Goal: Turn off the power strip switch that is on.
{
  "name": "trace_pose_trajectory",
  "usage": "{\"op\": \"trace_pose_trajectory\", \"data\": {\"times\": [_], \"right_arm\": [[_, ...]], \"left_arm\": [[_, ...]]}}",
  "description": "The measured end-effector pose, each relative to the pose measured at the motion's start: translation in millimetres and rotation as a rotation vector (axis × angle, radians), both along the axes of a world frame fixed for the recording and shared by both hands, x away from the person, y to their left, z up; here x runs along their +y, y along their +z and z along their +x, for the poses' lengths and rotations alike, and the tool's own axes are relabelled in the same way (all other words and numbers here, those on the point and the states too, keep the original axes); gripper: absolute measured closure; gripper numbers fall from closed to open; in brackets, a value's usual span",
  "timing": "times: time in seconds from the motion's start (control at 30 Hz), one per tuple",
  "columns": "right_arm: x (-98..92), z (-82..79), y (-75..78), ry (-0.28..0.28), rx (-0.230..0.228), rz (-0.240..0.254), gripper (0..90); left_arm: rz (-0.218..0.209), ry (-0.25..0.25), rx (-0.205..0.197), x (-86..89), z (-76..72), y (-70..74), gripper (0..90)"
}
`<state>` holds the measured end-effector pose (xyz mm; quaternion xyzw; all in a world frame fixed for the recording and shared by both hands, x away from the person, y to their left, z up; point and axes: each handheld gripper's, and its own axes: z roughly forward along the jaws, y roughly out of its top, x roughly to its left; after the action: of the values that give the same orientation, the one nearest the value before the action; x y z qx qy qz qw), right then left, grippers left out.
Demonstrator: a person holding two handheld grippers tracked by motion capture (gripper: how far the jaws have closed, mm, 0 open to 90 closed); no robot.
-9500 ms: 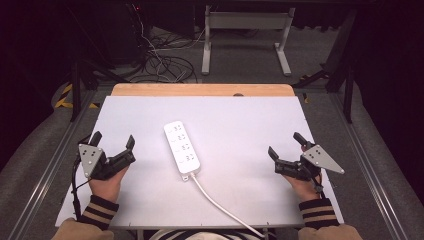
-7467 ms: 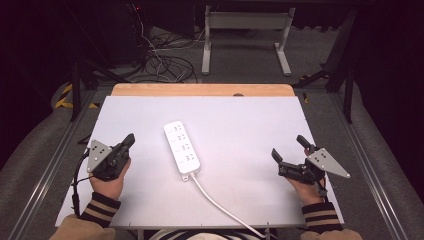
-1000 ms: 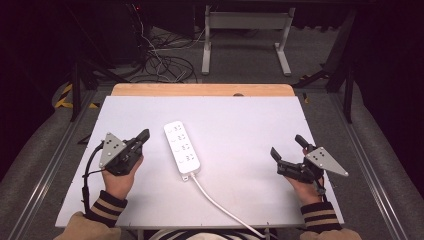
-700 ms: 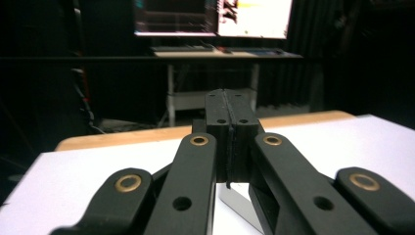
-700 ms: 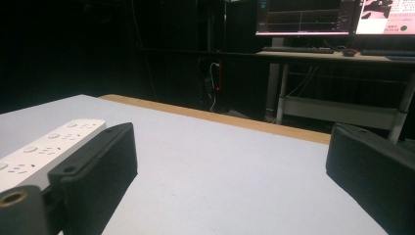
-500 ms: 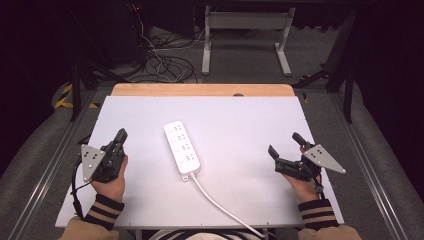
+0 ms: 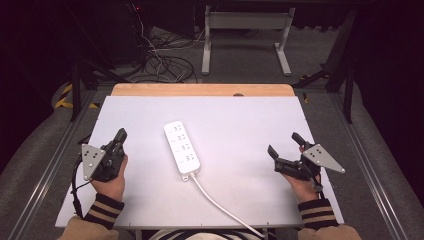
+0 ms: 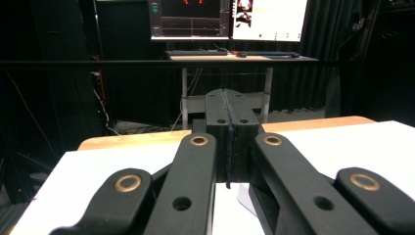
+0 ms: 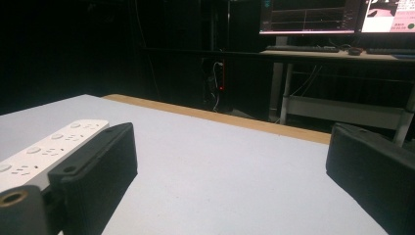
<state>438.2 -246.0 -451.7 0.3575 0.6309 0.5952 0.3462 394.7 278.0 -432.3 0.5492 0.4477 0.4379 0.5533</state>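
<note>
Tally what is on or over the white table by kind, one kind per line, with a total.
White power strip with a white cord: 1
Black two-jaw grippers with grey three-cornered plates: 2, the left gripper shut and the right gripper open
Hands with striped cuffs holding them: 2, left hand and right hand
Total: 5

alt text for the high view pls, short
A white power strip lies mid-table on a white tabletop, its cord trailing off the near edge. A person's hands hold a gripper at each side: the left gripper with jaws shut, the right gripper with jaws open, neither touching the strip. Beyond the table, cables lie on a dark floor.
</note>
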Motion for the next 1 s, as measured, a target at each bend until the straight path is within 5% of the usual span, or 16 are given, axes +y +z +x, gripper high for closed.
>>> {"op": "trace_pose_trajectory", "data": {"times": [0.1, 0.23, 0.27, 0.3, 0.37, 0.47, 0.7, 1.0], "right_arm": [[-0.2, 0.1, 0.0, -0.002, 0.002, 0.002, 5.4], [0.0, 0.1, 0.0, -0.001, 0.000, 0.001, 5.4], [0.0, -0.3, 0.3, -0.001, 0.000, 0.002, 5.4], [0.0, -0.3, 0.3, -0.001, 0.000, 0.002, 5.4], [-0.2, -0.4, 0.4, -0.001, -0.002, 0.004, 5.4], [-0.2, -0.5, 0.4, -0.002, -0.002, 0.003, 5.3], [-0.5, -0.6, 0.5, -0.001, -0.007, 0.000, 5.0], [-0.2, -0.8, 0.5, -0.002, -0.008, -0.002, 4.4]], "left_arm": [[0.003, 0.006, -0.006, 0.1, -0.4, 0.1, 89.6], [0.019, 0.000, -0.025, -1.6, -0.3, -1.1, 73.2], [0.028, 0.007, -0.044, -2.9, 0.4, -2.3, 49.8], [0.039, 0.026, -0.064, -4.8, 1.5, -3.5, 49.8], [0.049, 0.057, -0.104, -7.7, 3.7, -6.1, 24.0], [0.037, 0.071, -0.101, -9.0, 6.0, -6.3, 5.4], [0.019, 0.105, -0.090, -6.3, 8.2, -6.5, 0.6], [0.005, 0.084, -0.071, -5.1, 9.8, -7.4, 0.8]]}}
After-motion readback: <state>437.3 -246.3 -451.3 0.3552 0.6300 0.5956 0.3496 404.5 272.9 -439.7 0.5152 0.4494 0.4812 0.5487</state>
